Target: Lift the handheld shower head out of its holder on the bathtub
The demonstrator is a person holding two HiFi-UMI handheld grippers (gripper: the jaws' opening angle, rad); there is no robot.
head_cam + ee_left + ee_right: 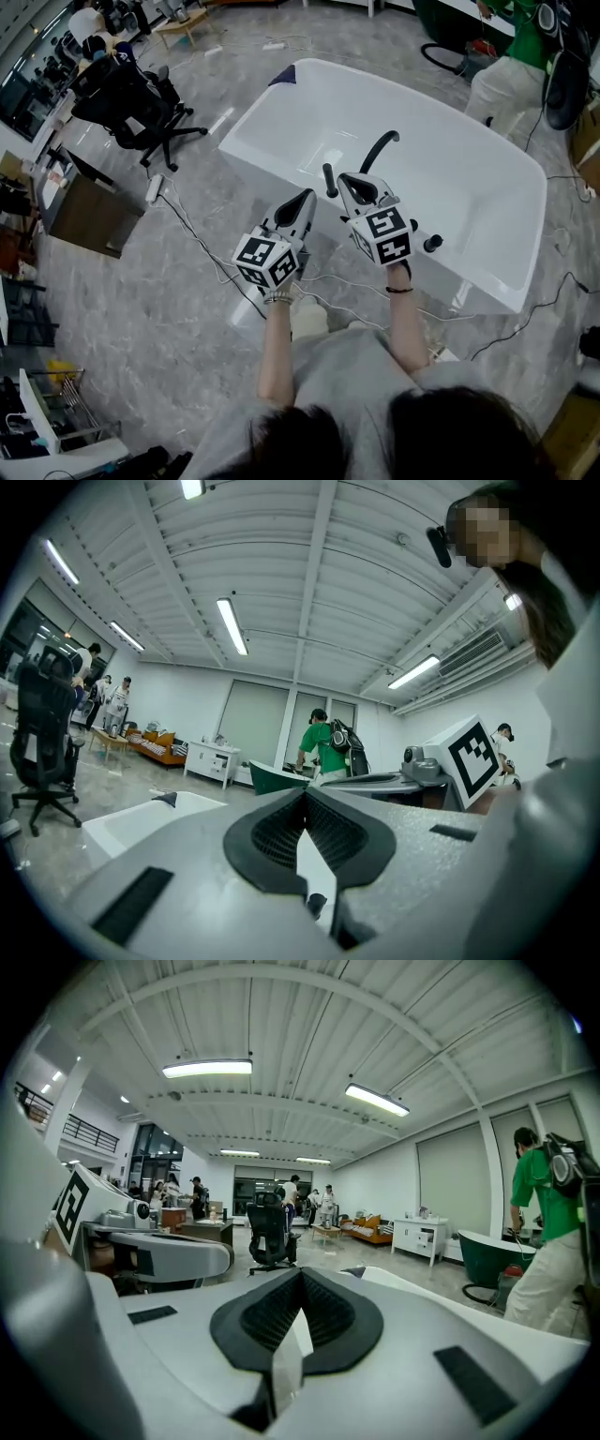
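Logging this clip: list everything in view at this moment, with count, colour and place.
bathtub: one, white, centre floor
tap spout: one, black, curved, tub's near rim
upright fitting: one, black, near rim, left of the spout
knob: one, black, near rim, right of the spout
office chair: one, black, upper left
cabinet: one, brown, left of the tub
power strip: one, white, floor beside the cabinet
cables: several, floor around the tub
person in a green top: one, beyond the tub
second tub: one, dark green, far side
left gripper, right gripper: grey-white, fingers shut, empty, by the near rim
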